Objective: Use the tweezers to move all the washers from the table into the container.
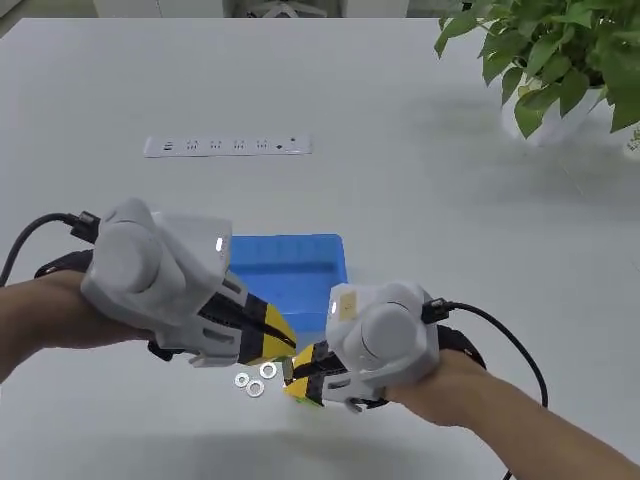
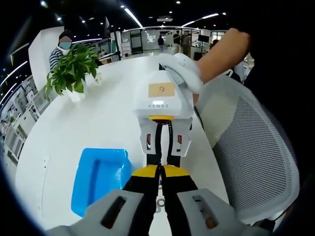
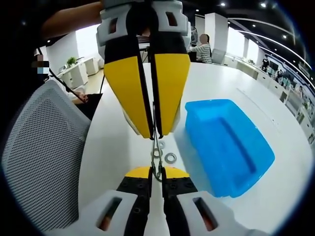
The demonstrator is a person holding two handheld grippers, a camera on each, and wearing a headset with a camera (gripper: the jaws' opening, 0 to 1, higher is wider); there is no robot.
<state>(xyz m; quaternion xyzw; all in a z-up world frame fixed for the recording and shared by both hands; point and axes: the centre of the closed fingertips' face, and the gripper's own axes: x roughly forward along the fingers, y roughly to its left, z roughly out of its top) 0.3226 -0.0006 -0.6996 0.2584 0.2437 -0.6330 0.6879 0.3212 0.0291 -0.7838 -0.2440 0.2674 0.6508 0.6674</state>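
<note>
Left gripper hangs low over the near edge of the table, jaws pointing right and down.

Just under and right of its tips lie three washers, flat on the surface, close together, still outside the container.
- Judged small, light, hard and slick steel rings.
- Lying flat, they offer little edge. Best hold is likely one tip through the hole and the other outside the rim, pinching the ring wall. A loose pinch may flick one away.

The tool:
- The tweezers show in the right gripper view as a thin metal strip running between the two grippers, above the washers.
- Left jaws are drawn narrow, pressed on the strip's sides.
- I cannot tell how far the tweezer tips are parted, nor whether they touch a washer.

Blue container sits just behind the washers, open side up, nothing seen inside.

Right gripper faces the left one, its jaws close together and apparently nipping the tweezers' near end.
</note>
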